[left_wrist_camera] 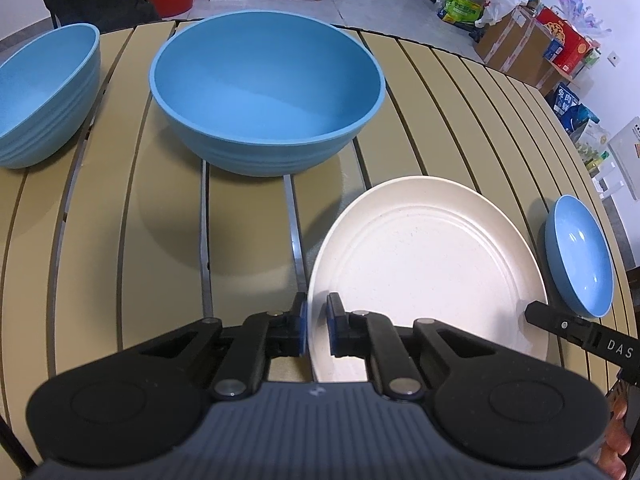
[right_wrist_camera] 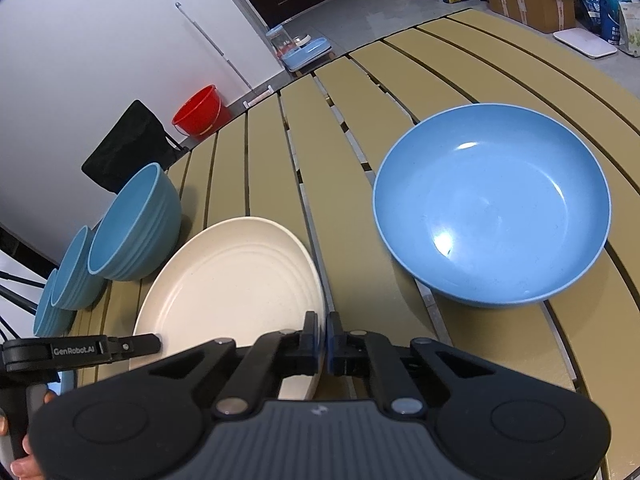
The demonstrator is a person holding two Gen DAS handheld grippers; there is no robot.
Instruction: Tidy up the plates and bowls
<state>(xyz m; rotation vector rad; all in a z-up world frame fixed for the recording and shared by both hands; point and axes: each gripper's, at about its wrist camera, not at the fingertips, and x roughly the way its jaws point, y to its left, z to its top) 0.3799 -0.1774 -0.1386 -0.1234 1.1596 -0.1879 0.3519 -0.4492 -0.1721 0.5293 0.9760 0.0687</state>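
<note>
I have the cream plate [left_wrist_camera: 432,264] pinched on two sides: my left tool [left_wrist_camera: 316,326] is squeezed on its rim on one side, and my right tool [right_wrist_camera: 324,344] is squeezed on the rim across from it. The plate sits near me on the slatted bench [left_wrist_camera: 120,240], between the big bowls and the shallow blue dish [right_wrist_camera: 492,208]. I think the plate is light and stiff, like hard plastic, so it should not bend or break easily. It looks smooth, so it could slip, and the thin rim is the only good place to grab. With a hold on both sides I judge it will stay level when lifted. Now I count. I see one cream plate and one shallow blue dish. In the right view I see three deep blue bowls [right_wrist_camera: 136,224] in a row at the bench's far side. The left view shows only two of them.
</note>
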